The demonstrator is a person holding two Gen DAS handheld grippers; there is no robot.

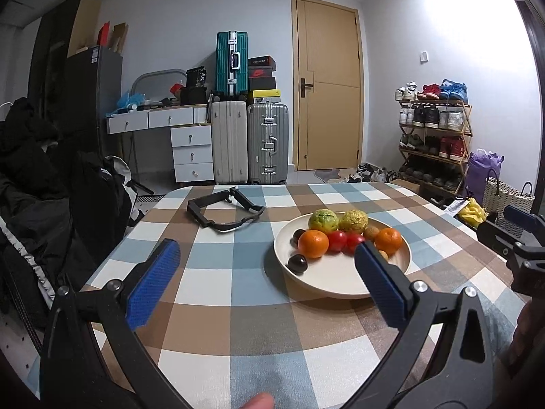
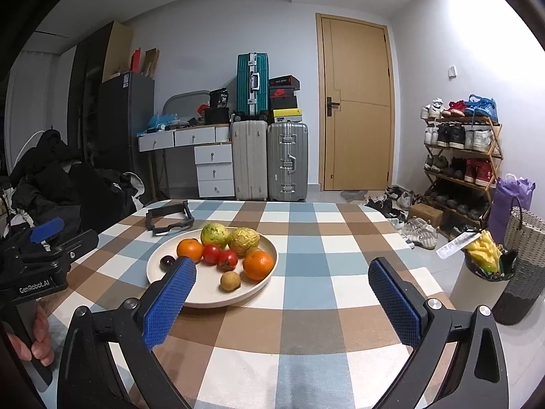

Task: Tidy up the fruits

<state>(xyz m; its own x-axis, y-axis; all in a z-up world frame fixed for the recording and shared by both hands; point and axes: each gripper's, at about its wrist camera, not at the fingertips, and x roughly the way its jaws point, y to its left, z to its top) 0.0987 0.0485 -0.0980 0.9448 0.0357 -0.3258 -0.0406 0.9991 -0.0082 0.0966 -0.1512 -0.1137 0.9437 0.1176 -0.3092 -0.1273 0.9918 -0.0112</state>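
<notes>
Both my grippers hang above the checked tablecloth [image 2: 306, 266] with their blue-padded jaws spread wide and nothing between them. The cream plate [image 1: 327, 283] of fruit sits ahead and to the right of my left gripper [image 1: 265, 259], whose right finger crosses in front of the plate's near right side; from my right gripper [image 2: 282, 276] the same plate [image 2: 211, 296] lies ahead and to the left, with my left finger overlapping its near left rim. On the plate I see two oranges [image 2: 189, 250] [image 2: 258, 264], two red tomatoes [image 2: 212, 254] touching each other between them, two knobbly green-yellow fruits [image 2: 214, 234] at the far side, a small brown round fruit [image 2: 230, 281] near the front, and dark plums [image 1: 297, 263]. My right finger in the left view hides part of one tomato and a small tan fruit behind it; in the right view the second dark plum is covered by my finger. A black frame-like object [image 1: 224, 211] lies beyond the plate to its left; I cannot tell what it is. My left hand [image 2: 37, 334] shows at the edge of the right view, gripping the other tool's handle, whose body reads "GenRobot.AI". Far off, a black bag on the desk shows "36", and the shoebox lettering is too small to read.
</notes>
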